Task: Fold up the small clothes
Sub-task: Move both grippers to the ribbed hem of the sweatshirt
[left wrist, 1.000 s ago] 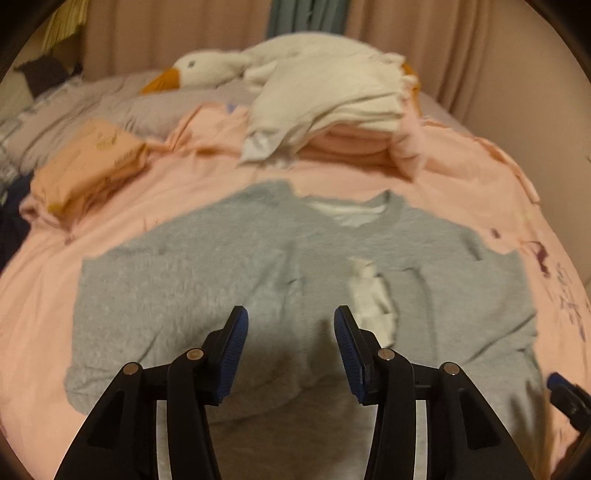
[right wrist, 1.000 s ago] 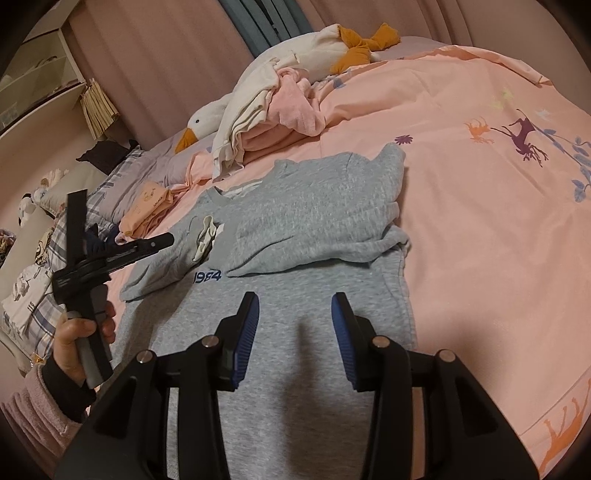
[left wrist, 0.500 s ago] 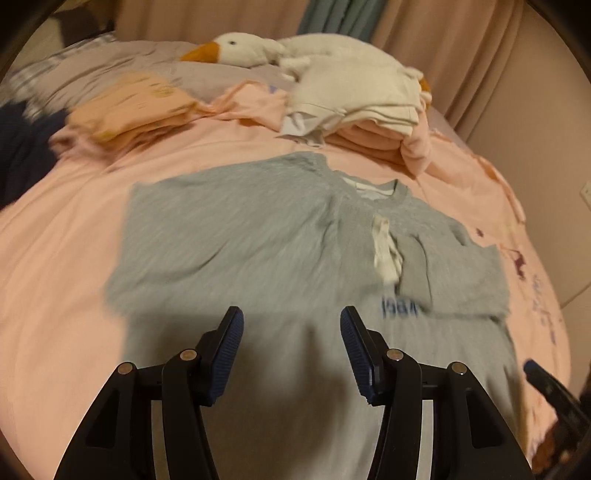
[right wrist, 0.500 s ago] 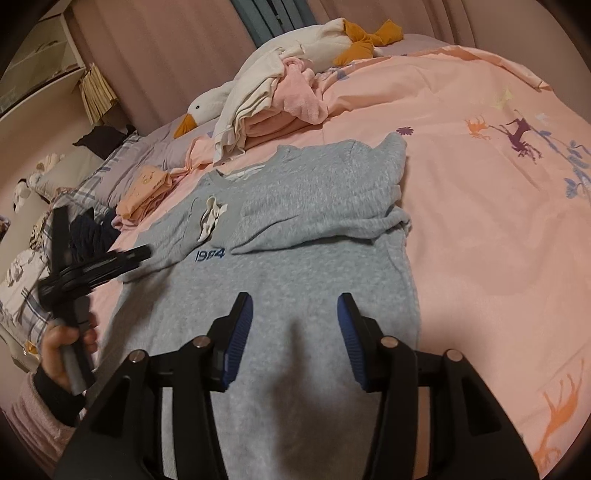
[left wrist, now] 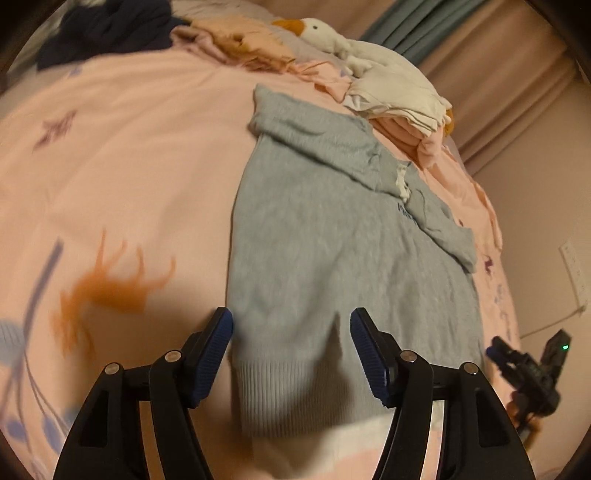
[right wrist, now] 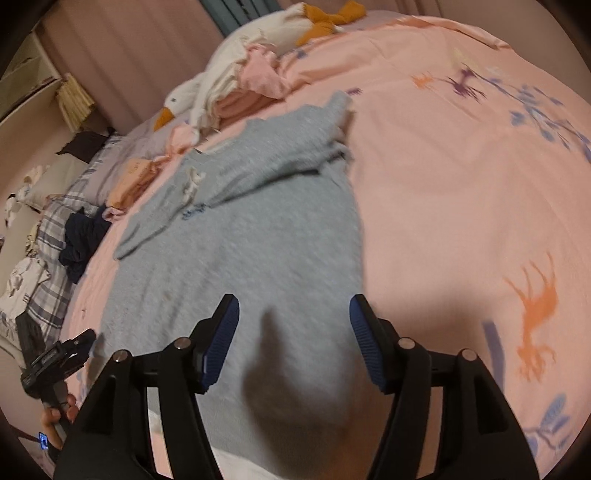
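Note:
A grey sweatshirt (left wrist: 332, 258) lies flat on the pink bedspread (left wrist: 129, 147) with both sleeves folded across its chest. It also shows in the right wrist view (right wrist: 258, 236). My left gripper (left wrist: 291, 354) is open and empty, hovering over the left corner of the ribbed hem (left wrist: 295, 387). My right gripper (right wrist: 293, 343) is open and empty above the right side of the hem. The right gripper shows at the right edge of the left wrist view (left wrist: 532, 369), and the left gripper at the lower left of the right wrist view (right wrist: 55, 362).
A pile of white and pink clothes (left wrist: 399, 96) and a plush goose (left wrist: 314, 29) lie beyond the sweatshirt's collar. Folded orange clothes (right wrist: 133, 181) and a dark garment (right wrist: 81, 236) lie to the left, near plaid bedding (right wrist: 48, 295). Curtains (left wrist: 498, 74) hang behind the bed.
Both grippers have pulled back from the chest area toward the sweatshirt's hem. The left gripper has swung to the left hem corner. Both stay open and empty.

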`<action>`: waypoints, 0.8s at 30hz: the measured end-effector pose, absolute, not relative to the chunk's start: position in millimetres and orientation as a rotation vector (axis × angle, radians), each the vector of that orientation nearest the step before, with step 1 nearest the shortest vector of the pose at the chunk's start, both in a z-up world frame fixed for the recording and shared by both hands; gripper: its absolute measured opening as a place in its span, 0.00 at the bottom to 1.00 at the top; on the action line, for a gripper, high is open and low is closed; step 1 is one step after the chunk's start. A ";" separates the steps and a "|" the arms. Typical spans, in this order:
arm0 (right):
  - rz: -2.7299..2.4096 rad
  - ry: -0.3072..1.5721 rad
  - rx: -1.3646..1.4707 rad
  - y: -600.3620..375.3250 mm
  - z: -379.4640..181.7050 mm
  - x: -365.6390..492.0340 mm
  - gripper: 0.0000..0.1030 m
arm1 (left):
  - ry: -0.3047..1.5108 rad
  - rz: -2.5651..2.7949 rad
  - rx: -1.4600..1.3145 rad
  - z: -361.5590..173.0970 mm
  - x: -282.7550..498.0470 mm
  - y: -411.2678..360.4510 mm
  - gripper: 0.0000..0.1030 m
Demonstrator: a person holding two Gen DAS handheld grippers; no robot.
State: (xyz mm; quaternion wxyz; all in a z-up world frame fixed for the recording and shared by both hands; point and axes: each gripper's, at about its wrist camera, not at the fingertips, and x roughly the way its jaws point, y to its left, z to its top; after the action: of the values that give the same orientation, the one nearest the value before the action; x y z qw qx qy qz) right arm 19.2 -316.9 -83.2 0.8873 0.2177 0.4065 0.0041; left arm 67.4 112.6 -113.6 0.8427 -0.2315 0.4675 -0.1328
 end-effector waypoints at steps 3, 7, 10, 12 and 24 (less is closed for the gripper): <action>-0.002 0.883 0.481 -323.1 -92.0 11.8 0.62 | 0.987 -0.304 -0.519 -114.2 58.6 112.0 0.63; -0.009 0.897 0.515 -328.6 -96.4 1.9 0.62 | 0.992 -0.318 -0.535 -116.6 50.7 111.8 0.63; -0.020 0.895 0.524 -329.6 -97.7 -4.3 0.61 | 0.987 -0.328 -0.549 -118.6 44.4 114.6 0.63; -0.028 0.898 0.523 -330.6 -99.1 -7.2 0.61 | 0.988 -0.329 -0.554 -119.9 42.1 115.4 0.63; -0.042 0.906 0.581 -348.7 -101.8 -23.6 0.62 | 0.990 -0.343 -0.607 -124.4 36.2 120.0 0.63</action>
State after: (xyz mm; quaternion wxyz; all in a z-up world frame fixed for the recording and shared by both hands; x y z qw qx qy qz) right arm -23.6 -348.7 -101.8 0.8585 0.2765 0.4315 -0.0199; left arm 36.2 120.0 -124.4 0.8223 -0.2852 0.4653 -0.1614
